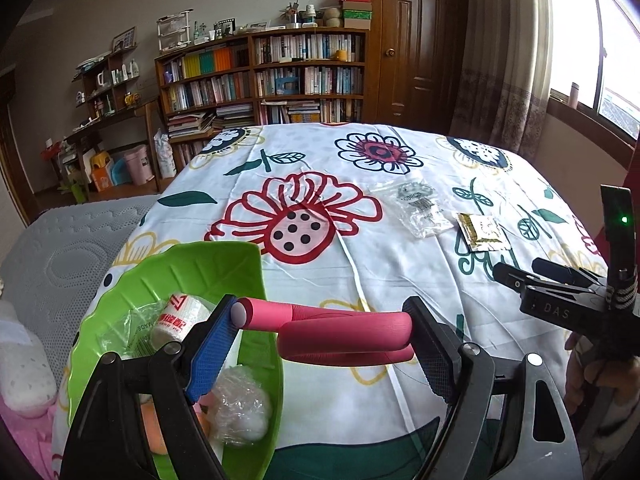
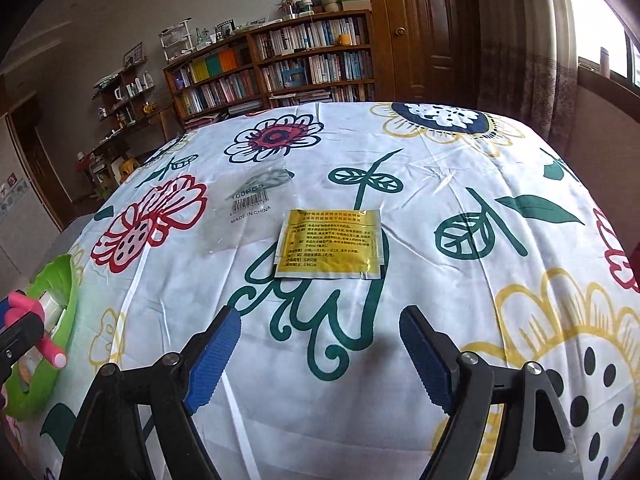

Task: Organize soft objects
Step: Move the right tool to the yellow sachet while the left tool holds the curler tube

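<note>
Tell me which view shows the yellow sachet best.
The right wrist view: the yellow sachet lies flat on the cloth, ahead of the open right tool, large enough to see its printed lines. In the left wrist view it is small and sits far to the right, beside the clear bag.

A lived-in home bedroom — a bed [image 1: 360, 264] under a flower-print sheet, a crammed wooden bookshelf [image 1: 264, 76] (trinkets and boxes on top), a panelled wooden door [image 1: 416, 40], and a curtained window [image 1: 592, 40].
</note>
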{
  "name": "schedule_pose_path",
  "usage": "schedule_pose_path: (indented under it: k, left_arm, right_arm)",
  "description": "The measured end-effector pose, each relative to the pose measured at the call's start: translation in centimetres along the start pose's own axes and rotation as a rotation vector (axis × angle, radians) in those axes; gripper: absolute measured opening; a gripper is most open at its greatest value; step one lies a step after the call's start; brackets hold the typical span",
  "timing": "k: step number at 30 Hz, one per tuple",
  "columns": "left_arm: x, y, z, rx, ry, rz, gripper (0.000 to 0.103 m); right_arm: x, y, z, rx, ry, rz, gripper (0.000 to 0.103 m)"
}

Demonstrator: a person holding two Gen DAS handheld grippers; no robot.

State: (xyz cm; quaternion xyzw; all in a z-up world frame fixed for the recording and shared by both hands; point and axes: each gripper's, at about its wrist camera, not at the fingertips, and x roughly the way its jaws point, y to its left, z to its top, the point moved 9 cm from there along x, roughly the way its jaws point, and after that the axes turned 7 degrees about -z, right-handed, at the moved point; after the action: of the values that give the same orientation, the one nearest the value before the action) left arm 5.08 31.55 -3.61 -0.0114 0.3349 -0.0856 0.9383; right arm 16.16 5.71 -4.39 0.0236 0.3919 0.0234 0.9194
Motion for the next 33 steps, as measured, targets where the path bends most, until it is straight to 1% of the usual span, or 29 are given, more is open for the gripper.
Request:
schedule_pose_path:
  k: [4,8,13,18,21,25,26,28,30,31,33]
  left_arm:
    - [0.5,-0.9,0.1,0.014,0.007,-0.009,0.083]
    - [1.1,-1.5,0.1,0.022,0.020,-0.017,0.083]
    - [2.0,-2.2,0.1,0.030,0.036,-0.027,0.083]
    - [2.9,-2.8,0.3,0.033,0.050,-0.039,0.083]
    - [3.4,-3.1,0.3,0.034,0.059,-0.045,0.083]
    - [4.0,-3.4,0.3,0.034,0.071,-0.046,0.083]
    - [4.1,-3.4,0.4,0.033,0.073,-0.046,0.083]
    - [4.4,-3.5,0.3,0.031,0.079,-0.047,0.083]
    - [4.6,-3.7,0.3,0.030,0.084,-0.050,0.083]
    - [4.6,-3.8,0.2,0.031,0.086,-0.051,0.083]
    - [4.8,-3.9,0.2,0.033,0.089,-0.051,0.083]
  right_arm:
    - [1.6,-0.6,1.0,-0.001,0.020,-0.017,0.085]
    - [2.6,-0.9,1.9,0.009,0.039,-0.008,0.085]
    - [3.5,-0.1,2.5,-0.042,0.055,-0.014,0.089]
    - [4.5,0.4,2.7,-0.107,0.067,-0.063,0.092]
    - [4.8,0.5,2.7,-0.134,0.067,-0.088,0.092]
    - [4.9,0.4,2.9,-0.143,0.067,-0.088,0.092]
    - [4.9,0.4,3.0,-0.145,0.066,-0.089,0.091]
    - [4.8,0.2,3.1,-0.144,0.059,-0.092,0.086]
    - [4.6,-0.1,3.2,-0.137,0.050,-0.095,0.075]
    - [4.6,-0.3,3.3,-0.131,0.046,-0.098,0.073]
    - [4.4,-0.9,3.4,-0.109,0.039,-0.098,0.060]
